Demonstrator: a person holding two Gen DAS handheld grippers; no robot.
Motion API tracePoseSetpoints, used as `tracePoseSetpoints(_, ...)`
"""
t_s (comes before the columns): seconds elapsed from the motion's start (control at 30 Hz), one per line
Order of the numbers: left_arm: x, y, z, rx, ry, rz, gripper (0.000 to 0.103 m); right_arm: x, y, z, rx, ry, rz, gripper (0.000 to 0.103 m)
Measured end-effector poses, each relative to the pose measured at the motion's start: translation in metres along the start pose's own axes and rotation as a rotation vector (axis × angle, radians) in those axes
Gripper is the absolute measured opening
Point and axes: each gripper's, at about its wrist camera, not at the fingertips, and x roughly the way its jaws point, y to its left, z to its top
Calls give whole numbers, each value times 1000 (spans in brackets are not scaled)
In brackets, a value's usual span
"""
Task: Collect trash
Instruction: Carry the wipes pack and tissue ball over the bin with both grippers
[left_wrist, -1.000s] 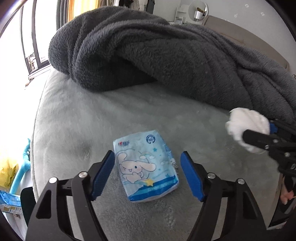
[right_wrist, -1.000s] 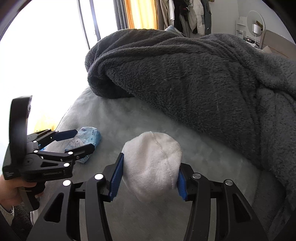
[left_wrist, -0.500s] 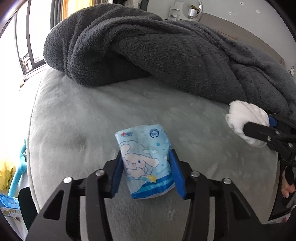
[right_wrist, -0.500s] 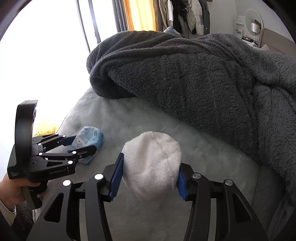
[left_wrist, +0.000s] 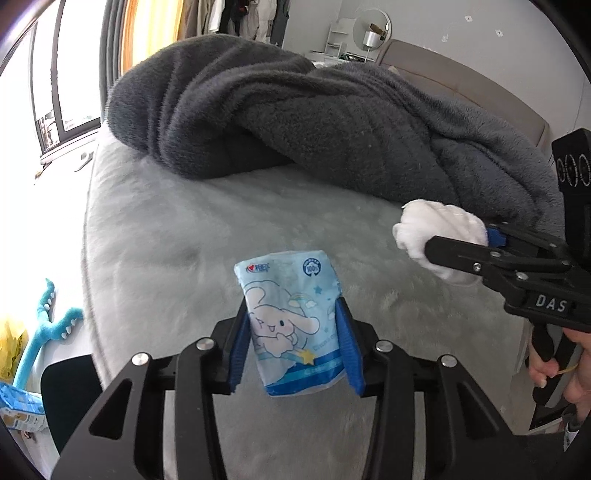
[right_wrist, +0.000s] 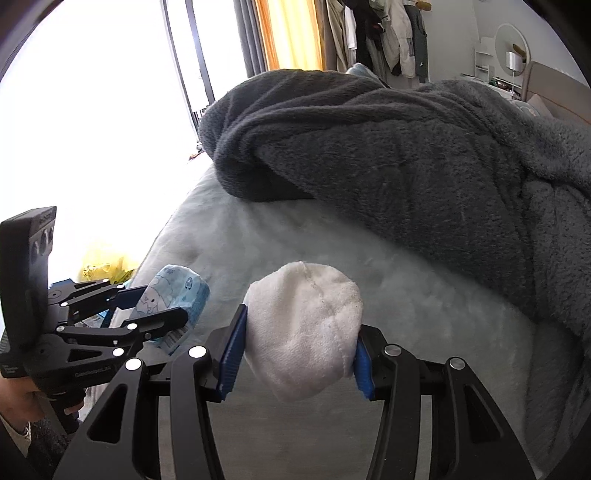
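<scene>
Both tongs clamped on trash, lifted above the bed.

The left tongs (left_wrist: 293, 341) are closing on a blue cartoon tissue packet (left_wrist: 291, 325), pads pressed to its sides. The right tongs (right_wrist: 299, 349) grip a white cloth wad (right_wrist: 304, 332). Beneath lies the pale grey bed (left_wrist: 192, 236); a dark fleece blanket (left_wrist: 314, 118) is heaped on its far side.
</scene>
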Motion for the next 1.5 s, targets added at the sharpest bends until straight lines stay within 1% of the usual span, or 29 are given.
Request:
tracePoseSetpoints(0.17, -19, 14, -10, -13, -11, 16, 46, 1, 23, 3, -15, -10, 22, 51)
tracePoseSetpoints(0.33, -36, 34, -19, -37, -25, 48, 46, 5, 51, 6, -40, -17, 48, 51)
tracePoseSetpoints(0.57, -59, 72, -32, -102, -50, 94, 46, 12, 92, 13, -79, -25, 83, 51)
tracePoseSetpoints(0.83, -73, 119, -44, -167, -51, 160, 46, 23, 139, 26, -126, -37, 127, 51)
tracePoseSetpoints(1.17, -78, 170, -72, -229, 15, 217, 46, 40, 189, 38, -165, -43, 179, 51)
tracePoseSetpoints(1.3, -78, 187, -84, -250, 35, 235, 46, 49, 209, 39, -184, -32, 198, 51)
tracePoseSetpoints(1.5, -72, 217, -103, -306, 93, 252, 46, 62, 238, 37, -202, -14, 224, 51)
